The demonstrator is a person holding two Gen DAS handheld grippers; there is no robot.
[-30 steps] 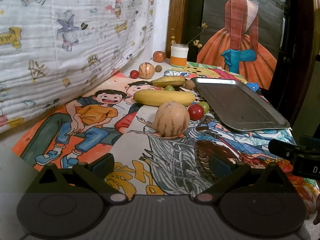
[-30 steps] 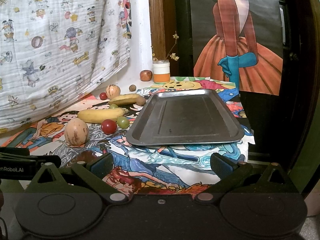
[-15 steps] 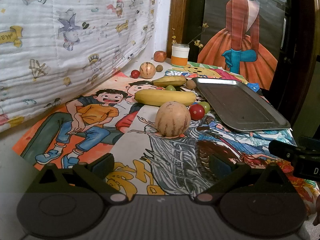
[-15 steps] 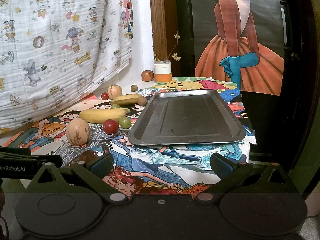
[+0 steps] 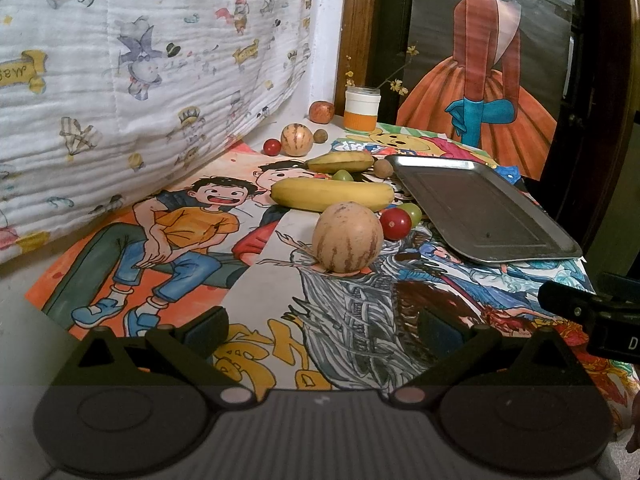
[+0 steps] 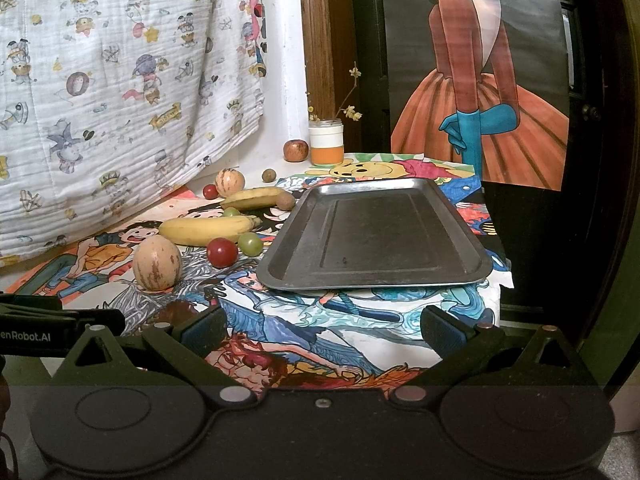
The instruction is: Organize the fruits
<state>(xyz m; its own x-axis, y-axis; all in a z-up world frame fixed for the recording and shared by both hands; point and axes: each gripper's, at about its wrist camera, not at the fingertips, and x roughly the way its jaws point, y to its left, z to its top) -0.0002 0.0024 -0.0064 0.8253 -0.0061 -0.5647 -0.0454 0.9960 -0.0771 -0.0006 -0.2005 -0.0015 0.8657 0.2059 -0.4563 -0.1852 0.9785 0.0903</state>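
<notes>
The tray (image 6: 374, 236) lay bare on the right, every fruit on the cloth to its left, so sorting had not begun. The near melon (image 5: 346, 237) sat straight ahead of the left gripper (image 5: 322, 328), apart from it; the next move called for reaching forward to straddle it. Both the left and the right gripper (image 6: 322, 328) were spread wide and held nothing

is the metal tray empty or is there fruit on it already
Empty. The metal tray shows only its bare dark bottom; the bananas, tomatoes and melons all lie on the cloth to its left.
</notes>
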